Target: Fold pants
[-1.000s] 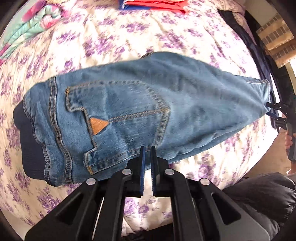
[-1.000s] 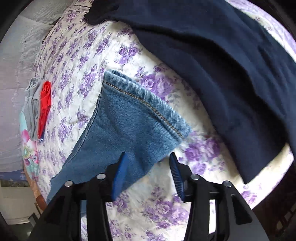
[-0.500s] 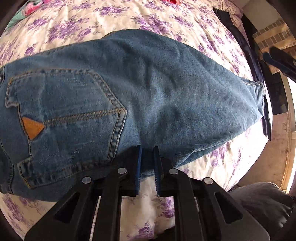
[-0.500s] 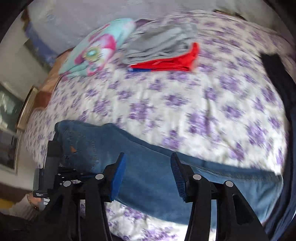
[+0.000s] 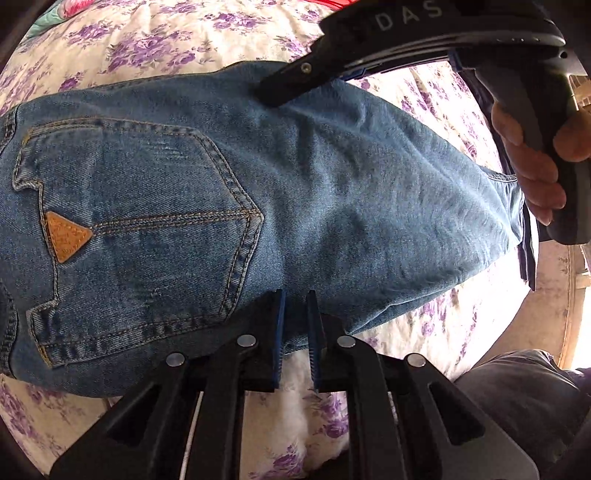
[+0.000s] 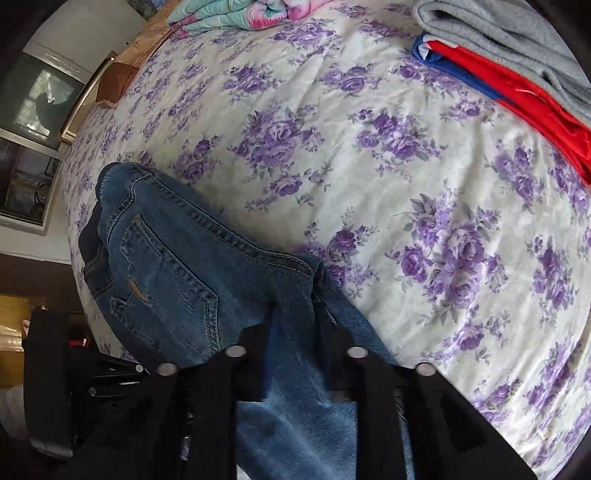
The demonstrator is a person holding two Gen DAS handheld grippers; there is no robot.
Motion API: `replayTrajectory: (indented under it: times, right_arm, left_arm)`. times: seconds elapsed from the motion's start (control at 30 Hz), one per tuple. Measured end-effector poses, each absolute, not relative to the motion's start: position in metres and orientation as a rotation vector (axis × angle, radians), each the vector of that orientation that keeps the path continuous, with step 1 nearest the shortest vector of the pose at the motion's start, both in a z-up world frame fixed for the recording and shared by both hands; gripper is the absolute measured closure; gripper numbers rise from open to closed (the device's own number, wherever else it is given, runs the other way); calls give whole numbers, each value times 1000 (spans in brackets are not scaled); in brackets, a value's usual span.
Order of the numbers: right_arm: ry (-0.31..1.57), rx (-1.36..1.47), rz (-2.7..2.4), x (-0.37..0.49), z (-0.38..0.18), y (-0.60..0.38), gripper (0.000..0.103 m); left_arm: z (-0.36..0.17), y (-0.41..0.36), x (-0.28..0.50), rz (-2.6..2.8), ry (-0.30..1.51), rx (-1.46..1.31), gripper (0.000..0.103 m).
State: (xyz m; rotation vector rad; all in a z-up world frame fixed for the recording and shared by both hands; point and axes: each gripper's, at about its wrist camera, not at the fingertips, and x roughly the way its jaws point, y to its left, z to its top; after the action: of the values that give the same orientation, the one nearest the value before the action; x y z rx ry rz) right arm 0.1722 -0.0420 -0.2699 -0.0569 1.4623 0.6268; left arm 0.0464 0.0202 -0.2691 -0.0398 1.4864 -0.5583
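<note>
Blue jeans [image 5: 332, 192] lie folded lengthwise on the floral bedspread [image 5: 147, 40], back pocket with a tan patch up. My left gripper [image 5: 295, 325] sits at the near edge of the jeans, its jaws a narrow gap apart, with the denim edge between them. My right gripper [image 6: 295, 321] is down on the far edge of the jeans [image 6: 177, 266], its jaws closing around the denim there. It also shows in the left wrist view [image 5: 280, 92], held by a hand.
A grey garment [image 6: 517, 40] and a red and blue one [image 6: 524, 99] lie folded at the far side. A floral pillow [image 6: 236, 14] lies at the head. A dark garment [image 5: 524, 243] hangs at the bed's right edge.
My right gripper left the leg hem, swung across the bed and came down on the far edge of the jeans near the seat. My left gripper moved in closer along the near edge.
</note>
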Motion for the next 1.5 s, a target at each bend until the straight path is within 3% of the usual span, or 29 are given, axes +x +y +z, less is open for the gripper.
replayTrajectory:
  times: [0.17,0.37,0.47,0.53,0.6,0.7,0.73,0.77,0.8,0.83,1.1,1.5]
  right_arm:
    - [1389,-84,559,176,-252,-39,95]
    - [1418,-58,546,188,-285,-38,90]
    - [1438,-10,522,186,-271,-61,69]
    - [1380,5,495,179,-246,-78,69]
    - [1298,43,475,165,-214,-102,58]
    - [1219,65,440,128,-184,-135,55]
    - [1217,72,433,115,-183,-141,55]
    - [1229,86,437,100,-185,-147,68]
    - [1247,100,446,87,-191,-149,91]
    - [1270,106,445,73,-199,-149,95]
    - [1341,182,385,18,-250,-158,92]
    - [1438,86,284,19,-286,-138,95]
  left_arm:
    - [-266,18,50,-553,1492,2,92]
    - [-272,12,55,-555,1512,34,92]
    - [-270,14,59,-566,1537,12,92]
    - [-264,16,63,-560,1547,12,92]
    - [-251,19,71,-542,1520,31,92]
    - [-230,17,87,-564,1466,-3,92]
    - [-226,14,94,-567,1450,2,92]
    - [-223,7,101,-561,1437,22,92]
    - [-223,-1,110,-555,1433,51,92]
    - [-225,-10,116,-559,1433,68,92]
    - [-268,-60,151,-546,1523,190,92]
    - [-277,-65,164,-564,1553,157,91]
